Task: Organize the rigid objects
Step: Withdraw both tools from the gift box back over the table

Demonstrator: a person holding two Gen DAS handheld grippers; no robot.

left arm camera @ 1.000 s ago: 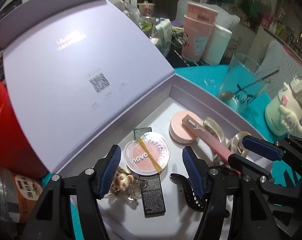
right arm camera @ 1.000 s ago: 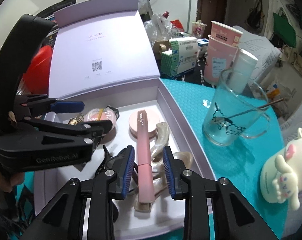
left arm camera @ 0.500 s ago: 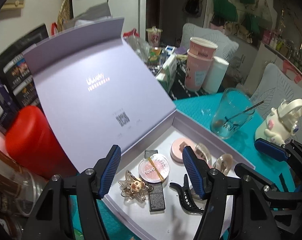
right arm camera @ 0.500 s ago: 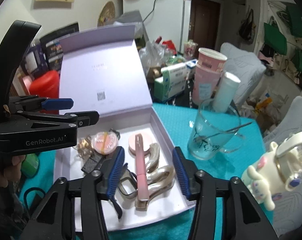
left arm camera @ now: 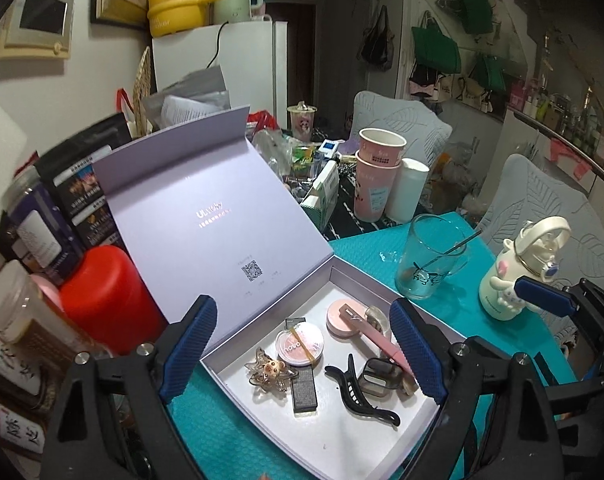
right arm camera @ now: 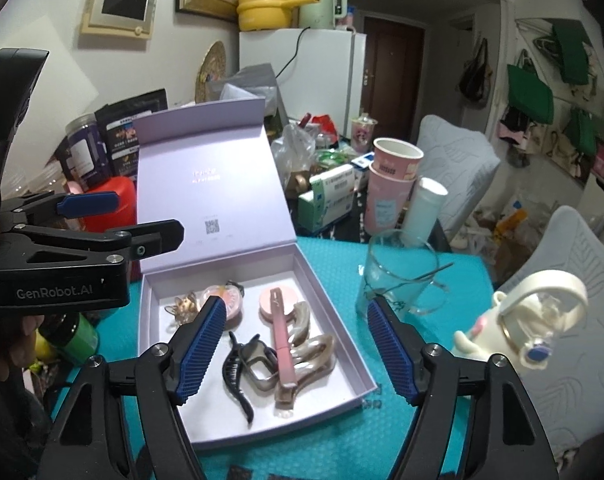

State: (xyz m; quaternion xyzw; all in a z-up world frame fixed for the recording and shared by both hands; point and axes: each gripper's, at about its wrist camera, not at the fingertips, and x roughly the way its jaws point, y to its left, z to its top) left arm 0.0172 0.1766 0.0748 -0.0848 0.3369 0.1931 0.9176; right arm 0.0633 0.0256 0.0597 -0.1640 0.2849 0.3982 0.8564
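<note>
Tongs [right arm camera: 296, 344] opening, empty, above box [right arm camera: 330, 312] rim, glass [right arm camera: 398, 280] beside.

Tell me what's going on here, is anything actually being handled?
Nothing is being held. A person has a gripper in each hand above an open lavender box on the teal mat. The left gripper and right gripper hover empty, jaws opening with nothing between them. Inside the box lie a pink tube, two round compacts, a black hair clip, beige clips and a bear charm. A glass mug stands beside the box.
</note>
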